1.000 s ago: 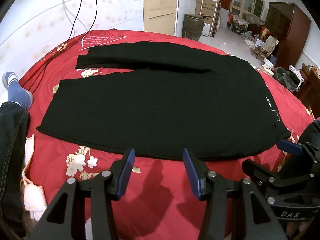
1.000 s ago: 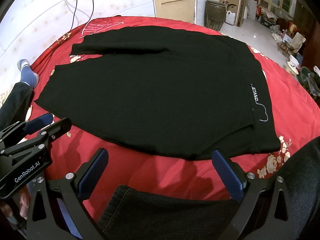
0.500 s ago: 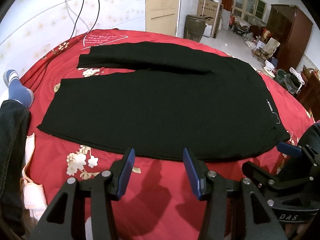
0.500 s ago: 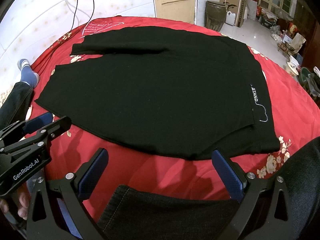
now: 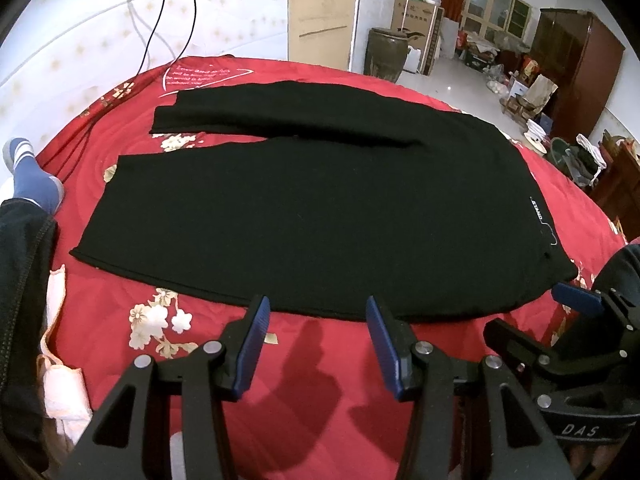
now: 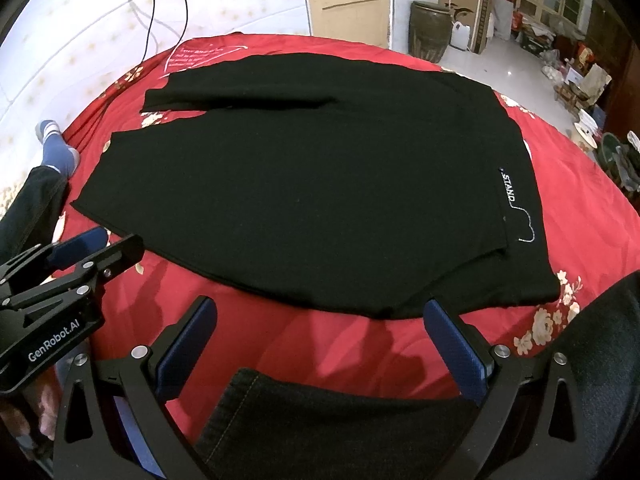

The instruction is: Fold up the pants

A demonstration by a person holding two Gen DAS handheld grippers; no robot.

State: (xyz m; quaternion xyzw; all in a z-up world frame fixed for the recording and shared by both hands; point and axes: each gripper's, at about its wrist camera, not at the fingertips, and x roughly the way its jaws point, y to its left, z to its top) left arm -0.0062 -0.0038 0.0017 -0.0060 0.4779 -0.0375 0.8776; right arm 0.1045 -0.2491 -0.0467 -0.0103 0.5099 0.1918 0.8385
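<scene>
1. The black knit pants (image 5: 312, 216) lie flat and unfolded on a red floral bed quilt (image 5: 312, 360), legs running toward 9 o'clock, waistband with white "STAND" lettering (image 6: 508, 188) at 3 o'clock.
2. The left gripper (image 5: 316, 316) hangs wide apart and holds nothing, just short of the near hem at 6 o'clock.
3. The right gripper (image 6: 320, 320) gapes wider, also holding nothing, near the waist corner.
4. The far leg's cuff is partly overlapped; dark denim (image 6: 340, 420) hides the quilt's near edge.

pants (image 5: 320, 208): matt black knit cloth under my grippers
bedspread (image 5: 120, 312): red quilted cloth, faint sheen
my left gripper (image 5: 316, 344): matt black plastic, ribbed blue pads, shiny metal bolts
wardrobe (image 5: 580, 76): dark glossy wood
</scene>
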